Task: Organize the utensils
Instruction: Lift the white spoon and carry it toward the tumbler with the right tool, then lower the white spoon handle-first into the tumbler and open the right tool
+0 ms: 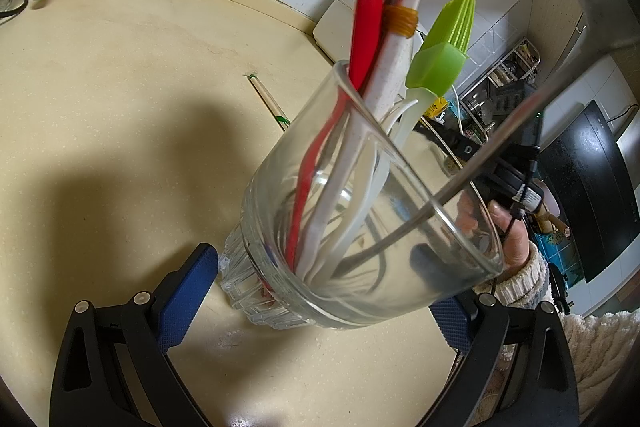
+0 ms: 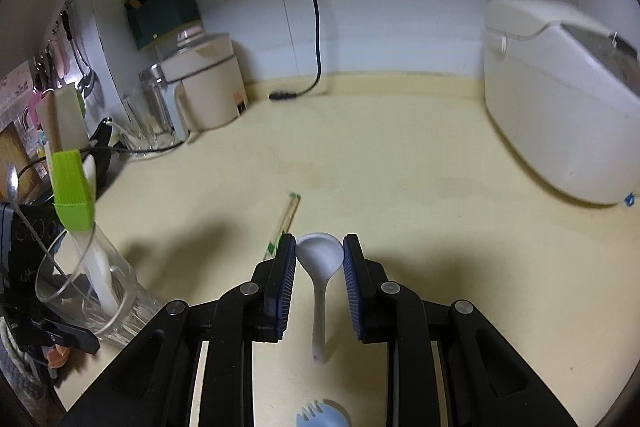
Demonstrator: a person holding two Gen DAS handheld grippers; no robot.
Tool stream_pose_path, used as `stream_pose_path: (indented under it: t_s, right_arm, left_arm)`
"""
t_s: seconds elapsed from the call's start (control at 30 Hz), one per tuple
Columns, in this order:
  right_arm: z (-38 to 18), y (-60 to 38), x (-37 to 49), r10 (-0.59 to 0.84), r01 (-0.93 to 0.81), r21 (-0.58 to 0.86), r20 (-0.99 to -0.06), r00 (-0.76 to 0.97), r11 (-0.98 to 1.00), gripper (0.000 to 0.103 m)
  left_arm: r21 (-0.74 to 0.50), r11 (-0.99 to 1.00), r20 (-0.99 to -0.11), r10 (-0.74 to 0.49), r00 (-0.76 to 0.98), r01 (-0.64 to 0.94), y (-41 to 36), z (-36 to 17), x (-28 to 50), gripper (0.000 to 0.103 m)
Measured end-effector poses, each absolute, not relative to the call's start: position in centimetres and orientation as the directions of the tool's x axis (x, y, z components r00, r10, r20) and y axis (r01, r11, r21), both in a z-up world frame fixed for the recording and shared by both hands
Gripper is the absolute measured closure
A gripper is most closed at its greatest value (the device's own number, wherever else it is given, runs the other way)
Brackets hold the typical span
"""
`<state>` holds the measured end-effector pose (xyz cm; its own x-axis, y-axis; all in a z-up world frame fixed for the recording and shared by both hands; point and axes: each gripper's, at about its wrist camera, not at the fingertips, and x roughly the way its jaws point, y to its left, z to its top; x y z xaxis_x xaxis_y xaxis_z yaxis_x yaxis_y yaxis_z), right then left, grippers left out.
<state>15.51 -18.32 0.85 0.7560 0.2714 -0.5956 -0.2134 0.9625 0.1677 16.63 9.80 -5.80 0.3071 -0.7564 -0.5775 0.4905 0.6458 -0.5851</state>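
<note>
The right gripper (image 2: 319, 255) has its 2 ribbed blue pads set either side of a white spoon (image 2: 320, 267), close to the bowl, the jaws nearly together; whether they already pinch it I cannot tell; the spoon lies on the cream worktop (image 2: 420, 195) toward its near edge, bowl pointing away. It looks like light, stiff, glossy plastic, so likely slippery; the thin neck just below the bowl seems the surest place to hold. A pair of wooden chopsticks (image 2: 285, 221) lies just beyond, left of the pads; a pale blue spork (image 2: 320, 417) sits at the near edge. The left gripper (image 1: 320, 291) has its jaws spread around a clear glass tumbler (image 1: 360, 227), heavy-based, breakable, tilted; it holds a red spatula (image 1: 366, 15), a green silicone brush (image 1: 444, 47), a speckled white handle (image 1: 400, 35) and a thin metal rod (image 1: 500, 143).
</note>
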Motion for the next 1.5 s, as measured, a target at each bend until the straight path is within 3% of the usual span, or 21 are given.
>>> stream_pose_path:
  t_s: [0.37,1.5]
  right_arm:
    - [3.1,-18.0,13.7,0.269,-0.226,0.146,-0.514,0.814,0.963,0.079]
    - [2.9,-17.7,13.4,0.273,-0.218,0.167,-0.516,0.812,0.962,0.079]
  left_arm:
    - [-0.585,0.646,-0.578,-0.756,0.307,0.491,9.8,-5.8,16.6,0.004]
    - [-0.585,0.646,-0.578,-0.756,0.307,0.49,9.8,-5.8,16.6,0.004]
